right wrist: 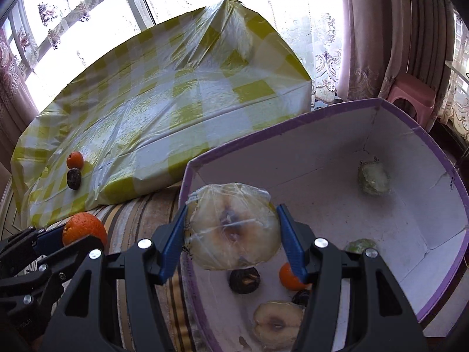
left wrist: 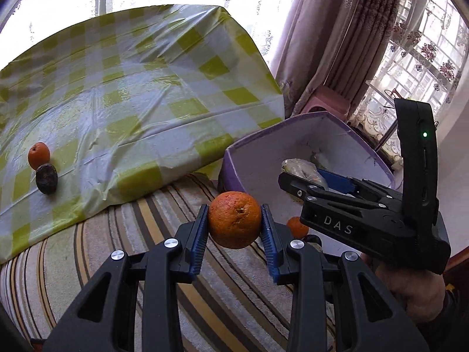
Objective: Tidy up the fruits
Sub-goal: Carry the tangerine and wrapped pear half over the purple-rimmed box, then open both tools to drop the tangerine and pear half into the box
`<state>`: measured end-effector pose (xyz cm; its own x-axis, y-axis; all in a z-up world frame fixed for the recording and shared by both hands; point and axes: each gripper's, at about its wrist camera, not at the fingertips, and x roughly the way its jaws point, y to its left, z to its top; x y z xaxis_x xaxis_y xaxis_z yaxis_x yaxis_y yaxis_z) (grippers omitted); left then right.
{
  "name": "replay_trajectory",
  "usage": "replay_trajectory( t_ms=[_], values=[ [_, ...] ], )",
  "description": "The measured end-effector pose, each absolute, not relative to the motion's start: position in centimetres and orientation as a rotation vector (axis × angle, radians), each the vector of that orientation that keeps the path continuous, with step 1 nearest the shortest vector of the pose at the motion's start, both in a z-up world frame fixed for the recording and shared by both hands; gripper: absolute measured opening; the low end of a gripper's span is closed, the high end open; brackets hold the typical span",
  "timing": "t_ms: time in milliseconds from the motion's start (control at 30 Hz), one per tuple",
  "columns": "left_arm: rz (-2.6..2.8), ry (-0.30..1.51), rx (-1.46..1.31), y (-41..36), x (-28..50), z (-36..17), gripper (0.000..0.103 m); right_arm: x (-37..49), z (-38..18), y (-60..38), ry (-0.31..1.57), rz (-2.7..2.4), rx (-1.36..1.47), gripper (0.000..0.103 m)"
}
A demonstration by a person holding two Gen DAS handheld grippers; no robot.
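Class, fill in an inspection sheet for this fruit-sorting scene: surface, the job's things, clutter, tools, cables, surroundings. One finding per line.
Surface: table under a yellow-checked plastic cloth; striped fabric in front of it.
Job's things: purple-rimmed box holding a cut pear half, a small orange, dark round fruits and wrapped greenish pieces; one orange fruit touching a dark fruit on the cloth.
Clutter: nothing seen.
Tools: left tool shut on an orange; right tool shut on a plastic-wrapped fruit half over the box.
Cables: nothing seen.
Surroundings: lace curtains, bright windows, pink stool.
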<state>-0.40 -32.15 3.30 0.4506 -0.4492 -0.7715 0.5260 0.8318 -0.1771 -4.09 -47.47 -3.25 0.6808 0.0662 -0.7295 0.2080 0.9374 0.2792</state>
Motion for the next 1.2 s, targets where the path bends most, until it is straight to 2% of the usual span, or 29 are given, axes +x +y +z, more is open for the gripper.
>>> replay_trajectory(
  t_ms=[467, 967, 1033, 1100, 1200],
  values=[
    [-0.749, 0.951, 0.299, -40.9, -4.5, -1.2, 0.033, -7.8, -7.8, -54.0, 0.906, -0.323, 0.328, 0.06],
    [-0.783, 0.988, 0.395, -43.0, -5.2, -3.0, 0.034, -6.8, -8.6, -53.9, 0.964, -0.364, 0.289, 0.061],
    [-0.791, 0.997, 0.373, -42.9, -5.0, -2.8, 0.038, -6.8, -8.6, -54.0, 0.964, -0.365, 0.287, 0.062],
    [-0.816, 1.004, 0.364, -43.1, -5.0, -2.7, 0.053, -6.8, -8.4, -54.0, 0.953, -0.376, 0.283, 0.071],
    [-0.827, 0.972, 0.39, -43.4, -5.8, -2.2, 0.071, -6.7, -8.0, -54.0, 0.946, -0.384, 0.271, 0.076]
  ],
)
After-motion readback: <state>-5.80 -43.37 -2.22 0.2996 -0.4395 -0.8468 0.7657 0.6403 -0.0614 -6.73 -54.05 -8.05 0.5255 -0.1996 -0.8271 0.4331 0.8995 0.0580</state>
